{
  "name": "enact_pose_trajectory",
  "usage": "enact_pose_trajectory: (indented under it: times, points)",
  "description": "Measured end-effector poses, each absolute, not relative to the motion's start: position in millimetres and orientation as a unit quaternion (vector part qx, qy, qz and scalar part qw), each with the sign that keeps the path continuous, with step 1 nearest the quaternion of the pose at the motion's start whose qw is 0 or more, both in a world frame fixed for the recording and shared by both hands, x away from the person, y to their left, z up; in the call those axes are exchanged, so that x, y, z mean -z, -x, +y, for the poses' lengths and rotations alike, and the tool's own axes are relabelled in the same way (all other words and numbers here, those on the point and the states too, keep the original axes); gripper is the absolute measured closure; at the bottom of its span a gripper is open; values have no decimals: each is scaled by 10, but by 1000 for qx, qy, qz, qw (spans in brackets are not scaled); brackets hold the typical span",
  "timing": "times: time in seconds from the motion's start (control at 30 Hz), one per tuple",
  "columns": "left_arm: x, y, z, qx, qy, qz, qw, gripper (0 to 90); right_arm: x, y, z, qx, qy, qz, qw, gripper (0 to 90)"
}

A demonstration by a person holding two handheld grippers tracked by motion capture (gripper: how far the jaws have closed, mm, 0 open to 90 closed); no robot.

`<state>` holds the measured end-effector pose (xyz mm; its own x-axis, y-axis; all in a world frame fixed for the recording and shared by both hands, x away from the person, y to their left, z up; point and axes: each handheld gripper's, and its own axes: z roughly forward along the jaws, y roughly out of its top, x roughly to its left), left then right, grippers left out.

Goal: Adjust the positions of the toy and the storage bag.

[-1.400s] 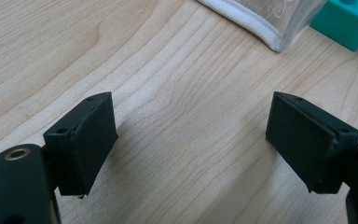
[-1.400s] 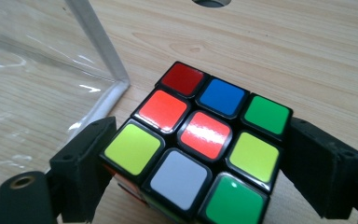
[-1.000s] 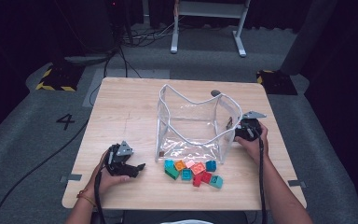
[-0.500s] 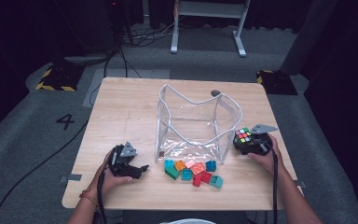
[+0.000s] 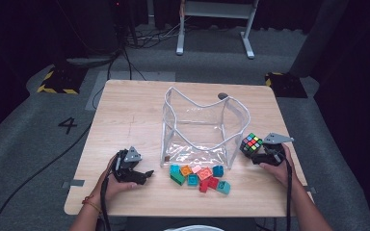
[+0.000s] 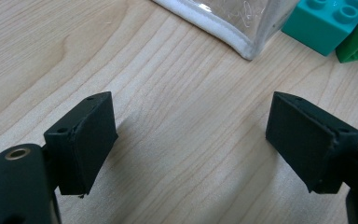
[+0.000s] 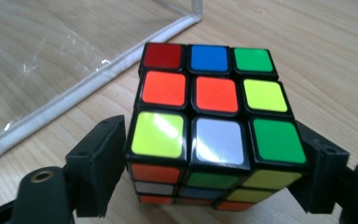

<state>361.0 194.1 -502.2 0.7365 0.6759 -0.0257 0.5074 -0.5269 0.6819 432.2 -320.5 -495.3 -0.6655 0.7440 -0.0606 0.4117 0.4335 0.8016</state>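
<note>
Right claw (image 7: 214, 163) grips cube (image 7: 209, 116), one jaw on each side, cube resting on counter (image 5: 135, 110) just right of clear bag (image 5: 197, 130). Left claw (image 6: 191, 140) wide open, nothing in it, low over counter near blocks (image 5: 200, 177).

A lab or test studio: dark curtained walls, grey carpet marked with a taped "4" (image 5: 68, 125), hazard-striped floor plates (image 5: 56, 80), loose cables (image 5: 125, 53), one wooden worktop (image 5: 135, 110).

The clear plastic bag (image 5: 200, 127) is standing mid-table. The pile of small toy bricks (image 5: 200, 176) is lying near it. The colourful puzzle cube (image 5: 251, 143) is sitting right of it.
</note>
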Motion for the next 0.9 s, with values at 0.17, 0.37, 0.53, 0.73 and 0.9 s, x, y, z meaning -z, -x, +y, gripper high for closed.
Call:
enact_pose_trajectory:
  times: [0.17, 0.37, 0.53, 0.73, 0.9]
  points:
    - [5023, -3610, 1941, -121, -865, 342, 346, 162, 5002, -4361, -3203, -406, -355, 819, 197, 284]
    - [5023, -3611, 1941, -121, -865, 342, 346, 162, 4997, -4368, -3214, -416, -356, 814, 193, 339]
    - [5026, -3617, 1941, -116, -866, 340, 348, 161, 4992, -4356, -3195, -405, -352, 819, 204, 343]
    - [5023, -3624, 1946, -115, -868, 336, 347, 159, 4979, -4351, -3170, -395, -353, 822, 210, 344]
    - [5023, -3624, 1946, -116, -868, 336, 347, 159, 4974, -4360, -3187, -393, -353, 823, 210, 344]
